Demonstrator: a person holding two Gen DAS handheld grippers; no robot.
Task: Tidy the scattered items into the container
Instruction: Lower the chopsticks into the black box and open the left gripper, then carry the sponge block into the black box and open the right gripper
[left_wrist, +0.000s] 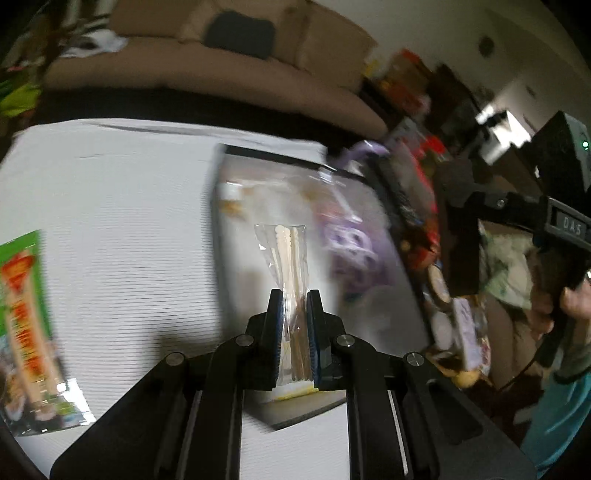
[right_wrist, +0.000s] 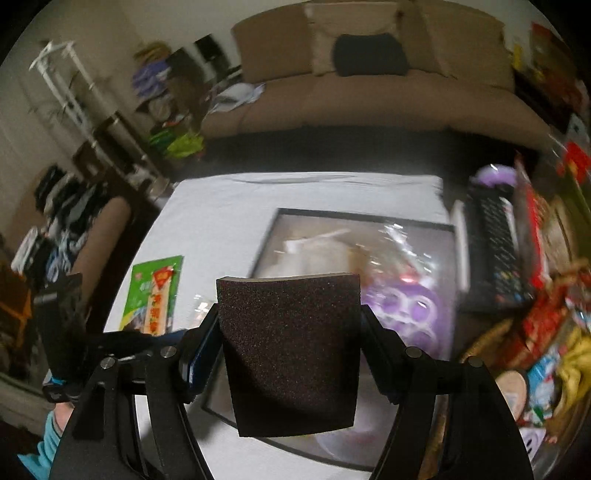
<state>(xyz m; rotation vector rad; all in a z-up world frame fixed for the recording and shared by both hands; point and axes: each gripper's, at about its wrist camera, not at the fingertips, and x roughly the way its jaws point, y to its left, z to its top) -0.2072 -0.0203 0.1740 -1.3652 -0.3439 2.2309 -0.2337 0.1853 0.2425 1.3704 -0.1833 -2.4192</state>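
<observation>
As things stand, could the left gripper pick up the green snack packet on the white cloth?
Probably not yet: the left gripper is shut on a clear packet of wooden sticks. The green snack packet lies uncovered on the white cloth.

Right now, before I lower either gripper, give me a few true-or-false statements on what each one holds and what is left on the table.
1. The left gripper is shut on a clear packet of wooden sticks. True.
2. The right gripper is empty. False: a dark sanding block sits between its fingers.
3. A green snack packet lies on the white table cover, outside the container. True.
4. The container holds nothing. False: a purple item and other blurred things lie in it.
5. The green snack packet is inside the container. False: it lies left of it.
</observation>
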